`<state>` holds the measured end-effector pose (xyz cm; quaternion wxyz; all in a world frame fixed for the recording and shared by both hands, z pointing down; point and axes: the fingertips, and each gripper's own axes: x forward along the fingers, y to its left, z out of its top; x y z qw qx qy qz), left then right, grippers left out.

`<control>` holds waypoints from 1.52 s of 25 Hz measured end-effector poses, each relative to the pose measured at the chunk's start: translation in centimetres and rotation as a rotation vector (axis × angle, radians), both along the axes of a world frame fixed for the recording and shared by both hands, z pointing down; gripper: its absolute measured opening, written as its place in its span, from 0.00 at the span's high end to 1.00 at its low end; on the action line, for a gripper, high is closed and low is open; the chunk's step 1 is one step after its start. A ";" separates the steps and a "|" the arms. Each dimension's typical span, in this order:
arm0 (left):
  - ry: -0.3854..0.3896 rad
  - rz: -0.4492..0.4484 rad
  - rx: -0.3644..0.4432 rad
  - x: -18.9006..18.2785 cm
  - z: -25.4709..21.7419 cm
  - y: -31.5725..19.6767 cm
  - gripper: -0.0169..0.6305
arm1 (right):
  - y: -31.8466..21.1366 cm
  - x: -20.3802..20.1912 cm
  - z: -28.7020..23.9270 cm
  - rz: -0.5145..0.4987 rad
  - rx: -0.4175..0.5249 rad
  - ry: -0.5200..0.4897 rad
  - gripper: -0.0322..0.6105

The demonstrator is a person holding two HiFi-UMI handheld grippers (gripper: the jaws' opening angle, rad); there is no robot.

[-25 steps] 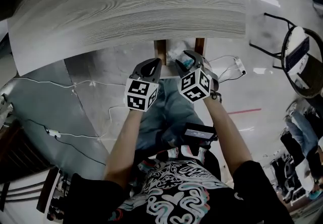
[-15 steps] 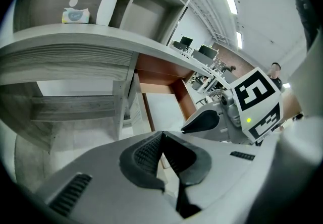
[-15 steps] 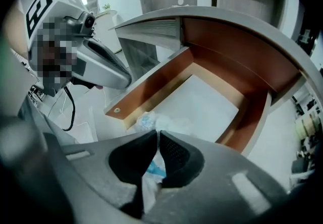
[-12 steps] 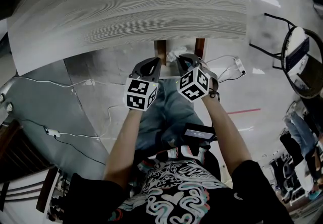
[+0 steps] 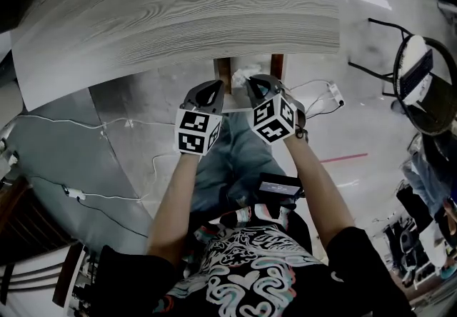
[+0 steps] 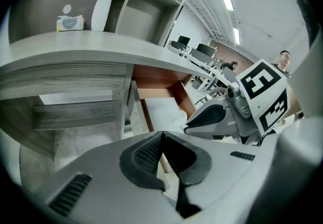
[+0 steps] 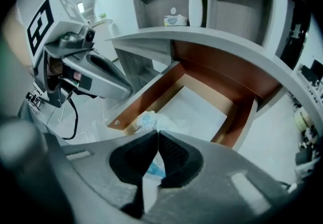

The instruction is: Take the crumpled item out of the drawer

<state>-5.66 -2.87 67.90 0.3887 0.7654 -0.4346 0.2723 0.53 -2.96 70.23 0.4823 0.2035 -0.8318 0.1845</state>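
The wooden drawer (image 7: 151,92) stands pulled out from under the grey desk, its white floor showing. A crumpled white and blue item (image 7: 146,119) sits at the drawer's near left corner. My right gripper (image 7: 158,133) is over that corner, its jaws closing with the crumpled item pinched between the pads. In the head view the right gripper (image 5: 251,82) reaches into the drawer (image 5: 223,69) and largely hides the item. My left gripper (image 6: 161,134) is shut with nothing in it, just left of the drawer's side; in the head view the left gripper (image 5: 207,91) hangs beside the right one.
The grey wood-grain desk top (image 5: 178,8) lies above the drawer. Shelves behind hold a white vase with flowers (image 7: 196,8) and a tissue pack (image 7: 175,18). White cables (image 5: 107,123) trail on the floor at left. A black chair (image 5: 421,80) stands at right.
The right gripper's jaws went from wide open to closed on the crumpled item at the drawer's front. Both grippers shifted slightly; the left stayed shut.
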 end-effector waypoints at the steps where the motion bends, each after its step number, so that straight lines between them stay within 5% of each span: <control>1: 0.002 -0.002 0.003 0.0 -0.2 -0.1 0.97 | -0.2 0.0 -0.3 0.014 0.000 -0.008 0.93; 16: 0.013 -0.006 0.071 0.4 -4.1 -1.5 0.97 | -1.9 2.1 -5.3 0.128 0.094 -0.018 0.93; 38: 0.066 -0.010 0.285 0.0 -14.7 -3.6 0.97 | -1.9 3.7 -15.0 0.234 0.302 -0.058 0.93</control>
